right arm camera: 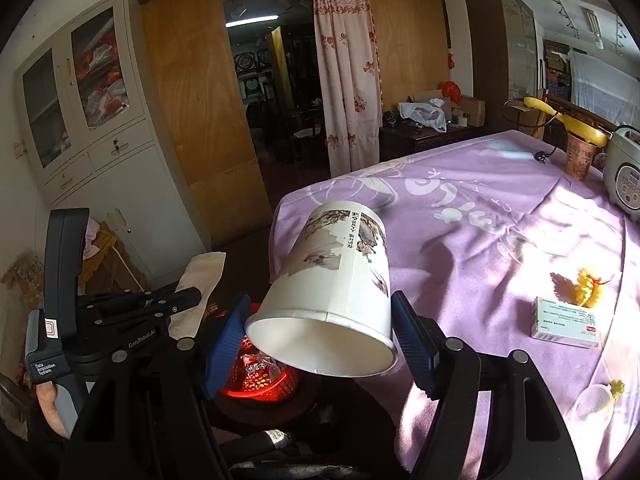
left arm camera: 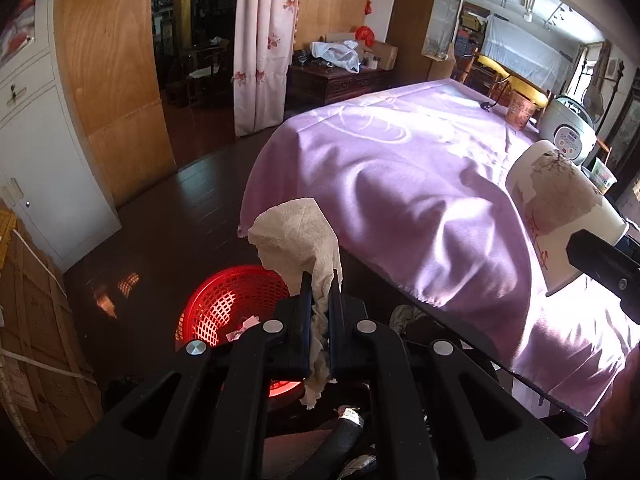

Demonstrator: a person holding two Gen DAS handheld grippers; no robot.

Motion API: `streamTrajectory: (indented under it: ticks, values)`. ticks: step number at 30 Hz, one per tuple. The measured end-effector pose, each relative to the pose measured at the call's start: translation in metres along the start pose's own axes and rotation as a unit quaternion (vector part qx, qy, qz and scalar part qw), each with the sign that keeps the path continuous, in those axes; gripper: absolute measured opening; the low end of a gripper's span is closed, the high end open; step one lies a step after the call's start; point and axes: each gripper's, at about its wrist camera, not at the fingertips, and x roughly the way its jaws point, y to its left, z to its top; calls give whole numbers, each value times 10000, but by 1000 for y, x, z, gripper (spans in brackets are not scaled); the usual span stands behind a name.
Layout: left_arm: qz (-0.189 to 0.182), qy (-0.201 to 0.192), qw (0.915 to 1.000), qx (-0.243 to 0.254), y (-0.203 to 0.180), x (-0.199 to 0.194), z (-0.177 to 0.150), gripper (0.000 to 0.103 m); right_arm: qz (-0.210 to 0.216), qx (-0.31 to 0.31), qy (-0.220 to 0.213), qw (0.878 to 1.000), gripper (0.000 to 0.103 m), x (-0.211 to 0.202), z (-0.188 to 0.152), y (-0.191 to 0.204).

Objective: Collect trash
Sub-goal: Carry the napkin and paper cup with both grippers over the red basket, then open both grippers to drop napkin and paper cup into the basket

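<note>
My left gripper (left arm camera: 320, 292) is shut on a crumpled white paper towel (left arm camera: 296, 236) and holds it above a red mesh basket (left arm camera: 224, 304) on the dark floor. The basket has scraps in it. My right gripper (right arm camera: 320, 320) is shut on a white paper cup (right arm camera: 332, 280) with a printed picture, tilted with its open mouth toward the camera, at the table's near-left corner above the basket (right arm camera: 264, 384). The cup also shows in the left wrist view (left arm camera: 560, 208). The left gripper and towel (right arm camera: 200, 280) show at left in the right wrist view.
A table under a purple cloth (right arm camera: 480, 216) holds a small medicine box (right arm camera: 566, 322), yellow scraps (right arm camera: 586, 286), a clear wrapper (right arm camera: 592, 404), a brown cup (right arm camera: 578, 156) and a rice cooker (right arm camera: 624, 172). A white cabinet (right arm camera: 100, 128) stands at left, cardboard boxes (left arm camera: 36, 320) by the floor.
</note>
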Motion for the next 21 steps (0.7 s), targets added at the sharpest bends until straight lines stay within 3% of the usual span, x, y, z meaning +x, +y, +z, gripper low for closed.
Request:
streamTrajectory:
  ticks: [11, 15, 17, 21]
  values:
    - [158, 983, 9930, -633, 62, 81, -22, 8, 249, -367, 791, 9959, 70, 76, -1, 34]
    - [276, 1127, 9902, -778, 76, 95, -26, 12, 306, -451, 943, 9940, 70, 93, 2, 46]
    - [347, 1135, 9891, -869, 84, 97, -27, 19, 330, -499, 1036, 9928, 70, 101, 2, 53]
    - [538, 1025, 9873, -1092, 96, 93, -29, 42, 391, -622, 1229, 9897, 70, 118, 0, 63]
